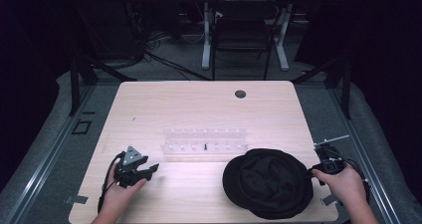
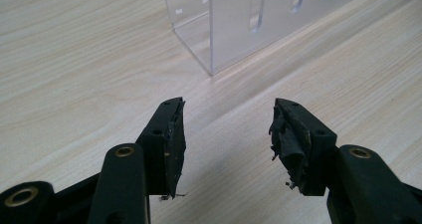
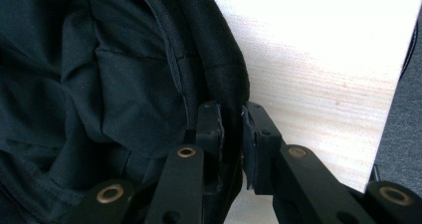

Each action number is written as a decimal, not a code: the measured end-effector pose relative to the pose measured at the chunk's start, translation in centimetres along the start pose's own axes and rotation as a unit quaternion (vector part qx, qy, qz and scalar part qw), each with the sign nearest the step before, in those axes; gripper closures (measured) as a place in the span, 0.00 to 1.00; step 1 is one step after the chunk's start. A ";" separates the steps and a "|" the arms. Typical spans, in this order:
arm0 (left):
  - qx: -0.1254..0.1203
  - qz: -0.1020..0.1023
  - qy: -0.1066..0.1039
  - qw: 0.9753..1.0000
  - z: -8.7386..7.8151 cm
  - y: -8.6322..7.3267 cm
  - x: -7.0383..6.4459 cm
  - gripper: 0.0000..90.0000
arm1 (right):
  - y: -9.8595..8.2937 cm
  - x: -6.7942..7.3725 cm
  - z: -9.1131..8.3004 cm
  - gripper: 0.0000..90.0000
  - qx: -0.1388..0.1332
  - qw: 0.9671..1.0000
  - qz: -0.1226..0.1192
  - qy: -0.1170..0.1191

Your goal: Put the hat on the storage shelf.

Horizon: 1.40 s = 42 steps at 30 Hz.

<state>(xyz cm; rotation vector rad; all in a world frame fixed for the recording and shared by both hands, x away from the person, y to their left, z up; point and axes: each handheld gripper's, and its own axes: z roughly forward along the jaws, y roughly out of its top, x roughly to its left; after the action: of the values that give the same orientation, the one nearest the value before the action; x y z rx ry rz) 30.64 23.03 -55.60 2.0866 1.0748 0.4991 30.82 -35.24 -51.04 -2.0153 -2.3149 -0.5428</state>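
Observation:
A black hat (image 1: 267, 182) lies crown down on the table's front right, its inside facing up. My right gripper (image 1: 314, 171) is shut on the hat's right rim; in the right gripper view the two jaws pinch the thick black brim (image 3: 226, 64) between them. My left gripper (image 1: 152, 169) rests at the front left of the table, held by a hand. It stands open with nothing between its jaws (image 2: 226, 129). A clear acrylic rack (image 1: 204, 140) with a row of slots sits mid-table, just beyond the left gripper (image 2: 259, 20).
The light wooden table (image 1: 199, 104) has a round cable hole (image 1: 240, 93) near its far edge. Its right edge runs close to the right gripper (image 3: 388, 109). A chair and desk legs stand on the floor behind the table.

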 end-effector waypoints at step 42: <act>0.001 0.000 0.002 1.000 0.0 0.0 0.0 0.52 | 1.6 -1.4 1.3 0.97 0.069 0.996 -0.008 0.059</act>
<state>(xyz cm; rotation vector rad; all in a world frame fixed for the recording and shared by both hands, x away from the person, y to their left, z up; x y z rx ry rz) 30.66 23.05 -55.60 2.0880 1.0792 0.5024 32.82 -36.05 -52.27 -1.8530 -2.2344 -0.4740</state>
